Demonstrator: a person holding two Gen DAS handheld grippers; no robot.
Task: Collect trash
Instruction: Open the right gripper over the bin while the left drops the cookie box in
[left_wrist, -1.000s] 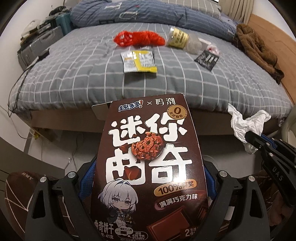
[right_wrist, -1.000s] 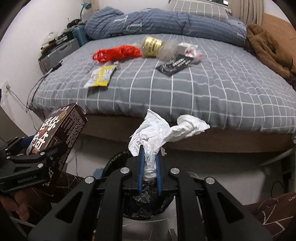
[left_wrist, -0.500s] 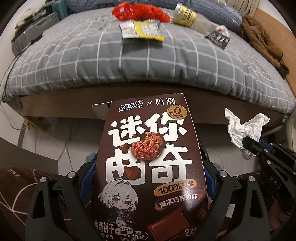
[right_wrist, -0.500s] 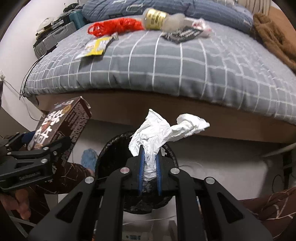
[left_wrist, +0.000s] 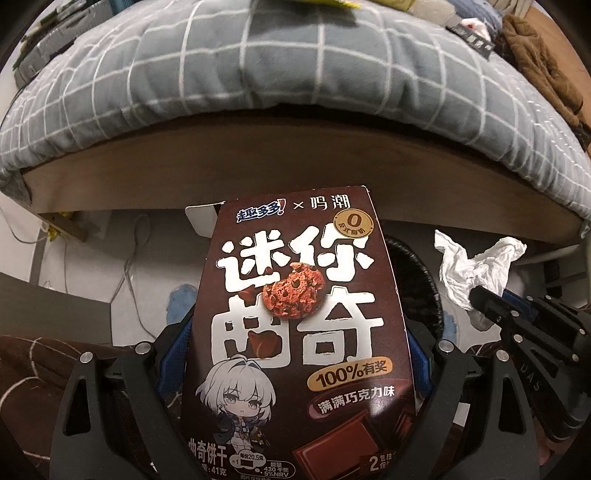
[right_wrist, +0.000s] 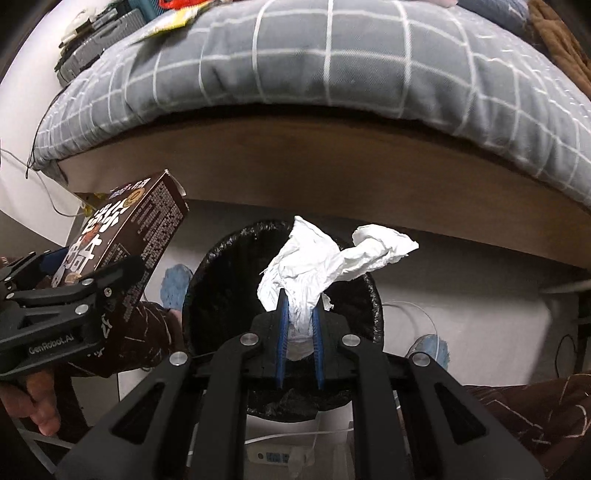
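Both claws are loaded at the bin (right_wrist: 207, 266), the black-lined bucket on the floor just in front of the bed (right_wrist: 332, 74). The right claw (right_wrist: 298, 317) is pinched narrow on a crumpled white tissue (right_wrist: 314, 262), which hangs right above the bin's mouth, its loose wing flaring toward the bed. That tissue looks featherlight and soft; gripped low at its bunched stem, it should fall free the moment the blue pads part, though a scrap could cling to the rubber. To the bin's left, the left claw (left_wrist: 299, 373) is clamped on a dark brown cookie box (left_wrist: 299, 332), held by its lower half, upright and tilted toward the bin. The box reads as thin card, stiff but crushable and probably near empty, so a flank grip suits it. It sits beside the rim, not yet over the opening. More wrappers (right_wrist: 166, 22) wait on the bed beyond the bin.
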